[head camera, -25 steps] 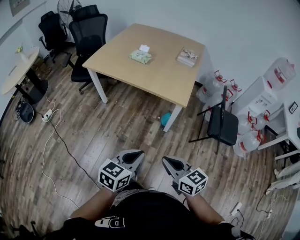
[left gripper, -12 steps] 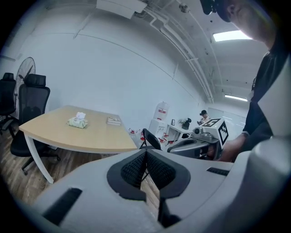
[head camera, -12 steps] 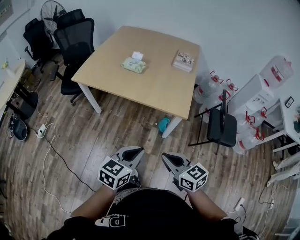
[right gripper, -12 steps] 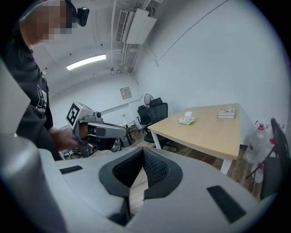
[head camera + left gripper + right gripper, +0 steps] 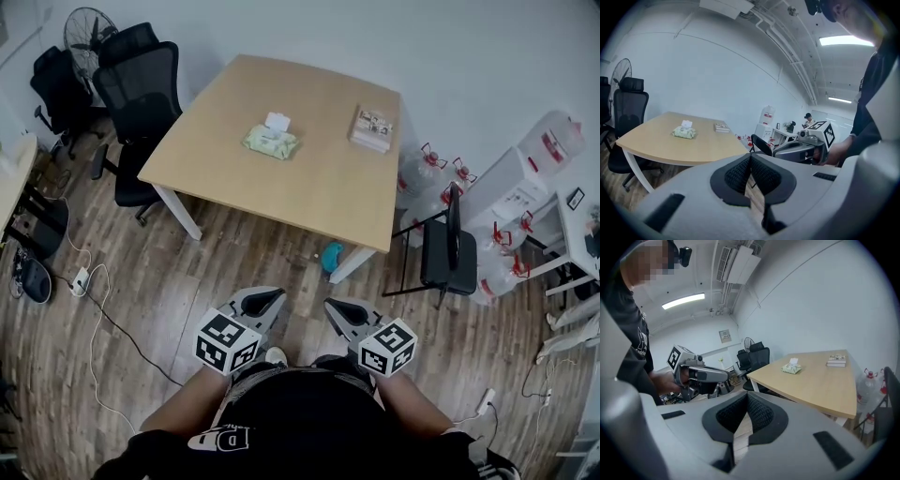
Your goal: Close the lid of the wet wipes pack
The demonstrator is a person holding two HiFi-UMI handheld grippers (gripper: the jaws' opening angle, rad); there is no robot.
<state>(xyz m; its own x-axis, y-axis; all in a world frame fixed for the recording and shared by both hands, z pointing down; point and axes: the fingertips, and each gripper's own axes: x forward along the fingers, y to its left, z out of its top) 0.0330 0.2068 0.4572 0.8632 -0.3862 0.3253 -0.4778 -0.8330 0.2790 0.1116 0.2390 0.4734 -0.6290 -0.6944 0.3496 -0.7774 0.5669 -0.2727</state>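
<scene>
My left gripper [image 5: 266, 299] and right gripper [image 5: 336, 308] are both pinched together, empty; wet wipes pack [image 5: 271, 142] at twelve o'clock, well apart; a misjudged reach could shove it.

The head view is looking steeply down from above the person, catching the left hand-held gripper [image 5: 265, 298] and right hand-held gripper [image 5: 339, 309] close below and the tabletop [image 5: 309, 178] farther off. Each gripper view is looking low along its own jaws, from well back, sharing that tabletop and the other gripper.
</scene>
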